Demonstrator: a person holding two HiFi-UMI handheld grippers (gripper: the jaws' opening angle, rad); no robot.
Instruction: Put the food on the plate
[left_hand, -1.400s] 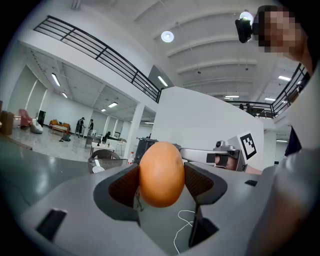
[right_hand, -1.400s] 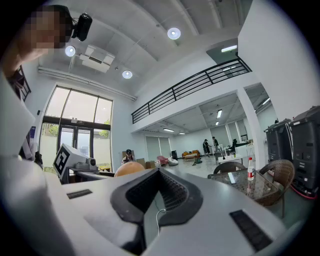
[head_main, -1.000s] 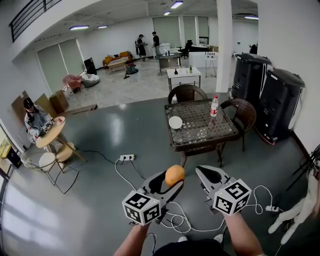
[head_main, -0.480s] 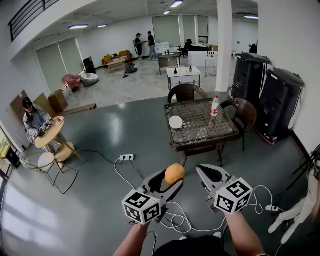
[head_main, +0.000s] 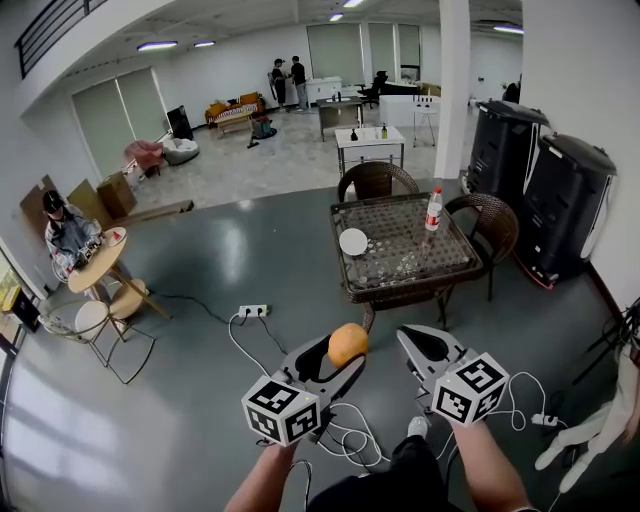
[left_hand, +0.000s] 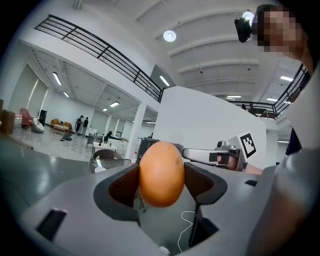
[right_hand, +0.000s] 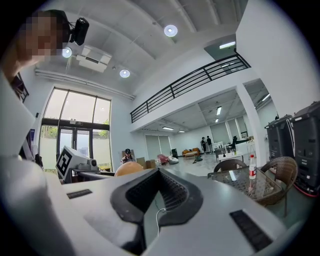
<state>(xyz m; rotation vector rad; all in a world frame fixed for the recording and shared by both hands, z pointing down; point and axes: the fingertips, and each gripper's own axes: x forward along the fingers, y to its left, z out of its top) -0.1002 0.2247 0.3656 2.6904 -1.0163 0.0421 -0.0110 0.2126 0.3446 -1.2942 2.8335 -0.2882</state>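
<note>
An orange egg-shaped food (head_main: 348, 344) is pinched between the pads of my left gripper (head_main: 344, 358), held in the air above the grey floor. In the left gripper view the food (left_hand: 161, 173) fills the gap between the jaws of the left gripper (left_hand: 161, 184). My right gripper (head_main: 418, 343) hovers just to its right, shut and empty, with its pads meeting in the right gripper view (right_hand: 159, 175). A small white plate (head_main: 353, 241) lies on the left side of the wicker glass-topped table (head_main: 400, 285) a few steps ahead.
A plastic bottle with a red cap (head_main: 433, 210) stands on the table. Wicker chairs (head_main: 373, 180) (head_main: 493, 225) flank it, and two big black cabinets (head_main: 560, 200) stand to the right. Cables and a power strip (head_main: 253, 311) lie on the floor. A person sits at a round table (head_main: 70, 235) far left.
Both grippers keep their hold and pose. The view has shifted slightly toward the table, and a shoe now shows at the bottom.
</note>
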